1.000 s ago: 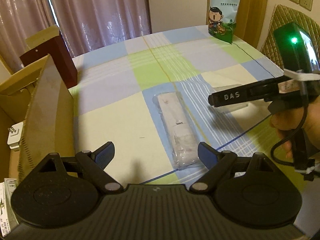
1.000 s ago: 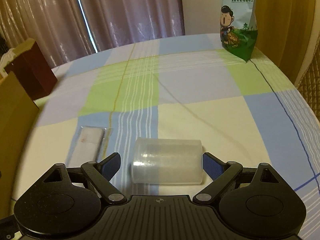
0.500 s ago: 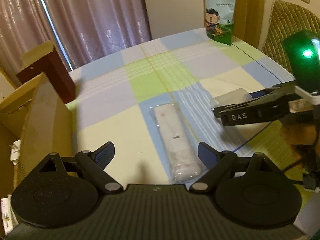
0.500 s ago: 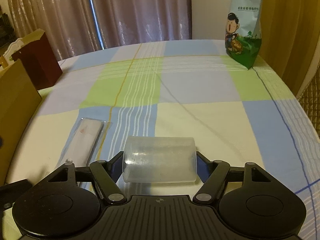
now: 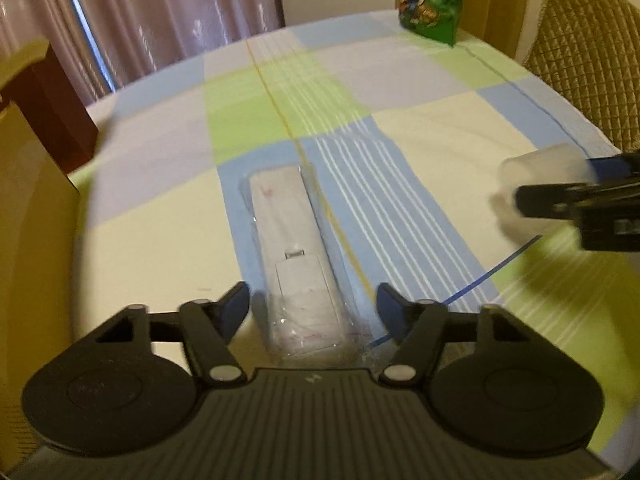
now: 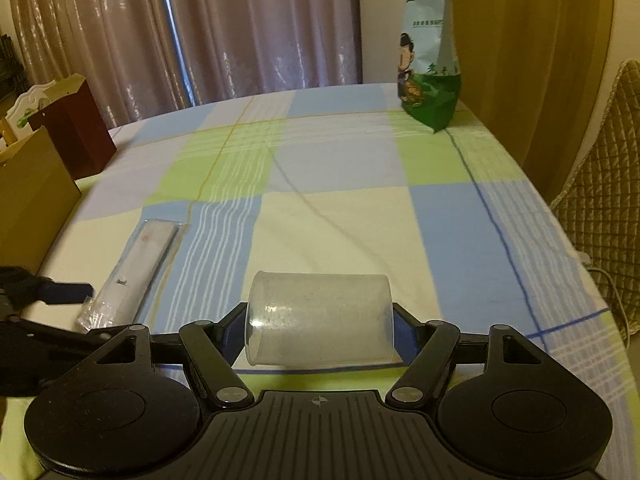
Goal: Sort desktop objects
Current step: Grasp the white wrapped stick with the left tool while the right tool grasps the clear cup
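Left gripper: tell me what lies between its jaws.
In the left wrist view, the plastic-wrapped white remote lies on the checked tablecloth between the open jaws of the left gripper, which have not closed on it.

Remote [image 5: 296, 256] lies centre frame on table [image 5: 440, 128], cup [image 5: 540, 184] at right edge, snack bag [image 5: 430, 8] upper right, box [image 5: 28, 216] left.
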`<state>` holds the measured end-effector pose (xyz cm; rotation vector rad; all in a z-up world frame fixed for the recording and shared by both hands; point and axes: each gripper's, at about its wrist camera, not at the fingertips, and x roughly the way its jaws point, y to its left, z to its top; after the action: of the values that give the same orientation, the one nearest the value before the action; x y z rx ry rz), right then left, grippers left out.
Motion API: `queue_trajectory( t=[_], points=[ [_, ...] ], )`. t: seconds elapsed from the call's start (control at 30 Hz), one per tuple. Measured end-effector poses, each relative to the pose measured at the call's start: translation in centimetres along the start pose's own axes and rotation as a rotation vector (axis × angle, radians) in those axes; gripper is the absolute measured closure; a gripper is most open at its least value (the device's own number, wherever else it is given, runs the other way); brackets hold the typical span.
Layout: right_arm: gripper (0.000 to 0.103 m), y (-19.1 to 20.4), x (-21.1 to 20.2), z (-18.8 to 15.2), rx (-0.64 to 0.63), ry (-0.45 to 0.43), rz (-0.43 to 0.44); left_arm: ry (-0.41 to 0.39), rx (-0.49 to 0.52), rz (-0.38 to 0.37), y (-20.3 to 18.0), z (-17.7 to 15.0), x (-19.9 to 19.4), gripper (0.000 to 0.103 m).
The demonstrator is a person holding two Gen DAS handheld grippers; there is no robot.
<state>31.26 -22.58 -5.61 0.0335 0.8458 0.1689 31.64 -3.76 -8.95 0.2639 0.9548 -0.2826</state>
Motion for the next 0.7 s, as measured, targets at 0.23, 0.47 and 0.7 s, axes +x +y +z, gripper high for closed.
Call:
queue_trajectory(
  t=[0.23,0.47,0.7],
  points=[
    [0.032,-0.8,-1.2,-0.2,-0.004,-0.009,-0.002,0.000,-0.013,-0.009,0.2,0.0,-0.2,0.069],
    [0.032,-0.2,-2.5,-0.9,-0.029,-0.013,0.038,0.037,0.000,-0.029,0.0,-4.4,-3.8,0.069],
    [0.032,0.6,-3.7,-2.4,-0.055,-0.007,0.070,0.075,-0.009,-0.020,-0.8,-9.8,-7.9,0.064]
  ],
)
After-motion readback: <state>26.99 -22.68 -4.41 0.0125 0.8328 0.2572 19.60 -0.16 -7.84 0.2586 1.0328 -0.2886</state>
